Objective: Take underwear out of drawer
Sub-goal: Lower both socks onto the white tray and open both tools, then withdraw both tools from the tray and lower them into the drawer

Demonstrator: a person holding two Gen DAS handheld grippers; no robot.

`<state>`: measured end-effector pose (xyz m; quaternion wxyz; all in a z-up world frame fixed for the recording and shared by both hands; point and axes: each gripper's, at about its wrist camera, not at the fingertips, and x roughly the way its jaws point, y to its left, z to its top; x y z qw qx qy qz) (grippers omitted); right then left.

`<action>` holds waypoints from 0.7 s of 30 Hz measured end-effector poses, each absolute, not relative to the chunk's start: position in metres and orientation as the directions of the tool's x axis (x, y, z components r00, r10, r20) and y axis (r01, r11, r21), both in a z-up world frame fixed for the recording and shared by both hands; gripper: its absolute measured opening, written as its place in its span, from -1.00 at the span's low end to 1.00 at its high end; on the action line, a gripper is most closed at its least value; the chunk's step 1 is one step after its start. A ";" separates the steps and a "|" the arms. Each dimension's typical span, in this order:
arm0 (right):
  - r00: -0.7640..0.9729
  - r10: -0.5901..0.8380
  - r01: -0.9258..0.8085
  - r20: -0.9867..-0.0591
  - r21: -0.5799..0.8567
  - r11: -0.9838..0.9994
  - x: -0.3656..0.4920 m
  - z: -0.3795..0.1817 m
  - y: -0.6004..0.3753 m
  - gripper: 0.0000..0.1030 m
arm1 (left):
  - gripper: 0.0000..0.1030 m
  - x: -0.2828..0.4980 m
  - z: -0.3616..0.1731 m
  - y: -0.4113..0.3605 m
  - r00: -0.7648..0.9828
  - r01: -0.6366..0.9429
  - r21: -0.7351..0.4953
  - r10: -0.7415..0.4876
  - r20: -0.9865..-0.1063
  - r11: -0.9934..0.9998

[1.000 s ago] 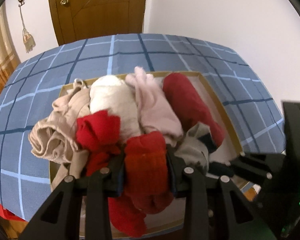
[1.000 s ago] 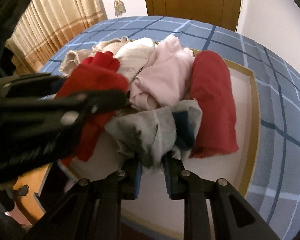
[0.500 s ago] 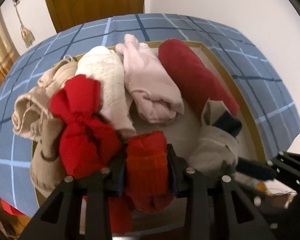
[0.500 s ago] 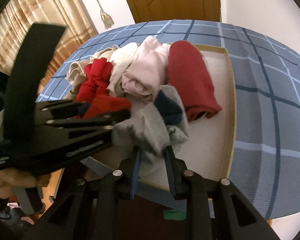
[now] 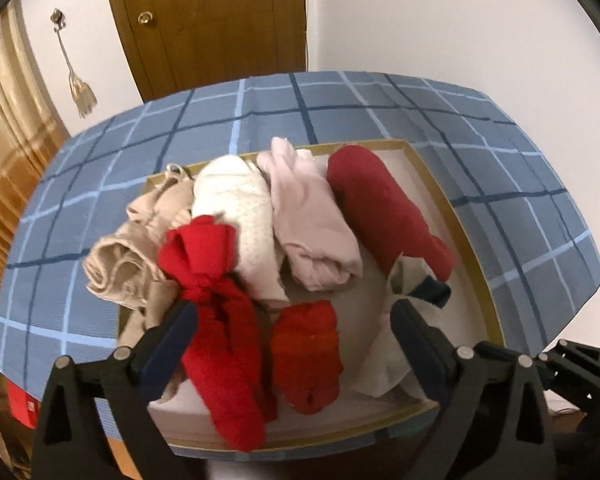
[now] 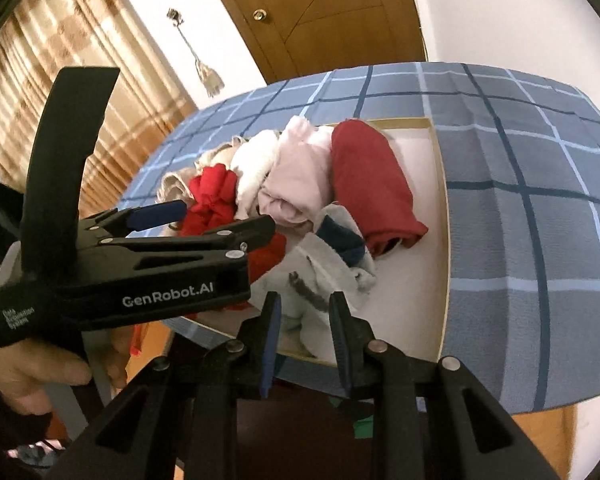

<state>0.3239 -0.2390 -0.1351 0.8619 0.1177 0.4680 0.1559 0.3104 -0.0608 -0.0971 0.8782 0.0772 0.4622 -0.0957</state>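
The drawer (image 5: pixel 466 240) lies on a blue checked cloth (image 5: pixel 340 104), and everything is best placed from it. Inside, along its far side, a beige bundle (image 5: pixel 116 264), a white roll (image 5: pixel 240 216), a pale pink roll (image 5: pixel 312 232) and a dark red roll (image 5: pixel 380 208) sit packed side by side. Nearer the front edge lie a bright red knotted piece (image 5: pixel 212 280) and a small red roll (image 5: pixel 304 352), loose on the drawer floor.

The left gripper (image 5: pixel 292 320) hovers over the front of the drawer with its jaws opening wide; the two red pieces lie between the fingers, but neither pad presses on them.

At the front right of the drawer, the right gripper (image 6: pixel 304 316) is clamped on a grey garment with a navy band (image 6: pixel 324 264), pinching the cloth between its blue pads. A hand (image 6: pixel 24 376) grips the left tool's handle.
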 end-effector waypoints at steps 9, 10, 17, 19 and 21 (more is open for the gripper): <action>0.538 0.358 -0.080 -0.763 0.377 0.923 0.305 -0.138 -0.243 -0.33 | 0.91 0.298 -0.097 -0.044 0.575 0.201 0.111 -0.026 -0.818 0.973; 0.539 0.357 -0.070 -0.763 0.382 0.922 0.303 -0.138 -0.244 -0.19 | 0.91 0.296 -0.098 -0.044 0.572 0.200 0.113 -0.022 -0.820 0.973; 0.557 0.345 -0.047 -0.756 0.386 0.921 0.293 -0.134 -0.247 -0.13 | 0.91 0.279 -0.099 -0.041 0.550 0.195 0.090 -0.033 -0.834 0.977; 0.560 0.335 -0.046 -0.757 0.375 0.926 0.288 -0.133 -0.246 -0.13 | 0.91 0.273 -0.099 -0.041 0.548 0.202 0.090 -0.037 -0.836 0.975; 0.557 0.333 -0.039 -0.760 0.377 0.925 0.281 -0.135 -0.247 -0.13 | 0.91 0.265 -0.100 -0.042 0.545 0.209 0.094 -0.036 -0.838 0.973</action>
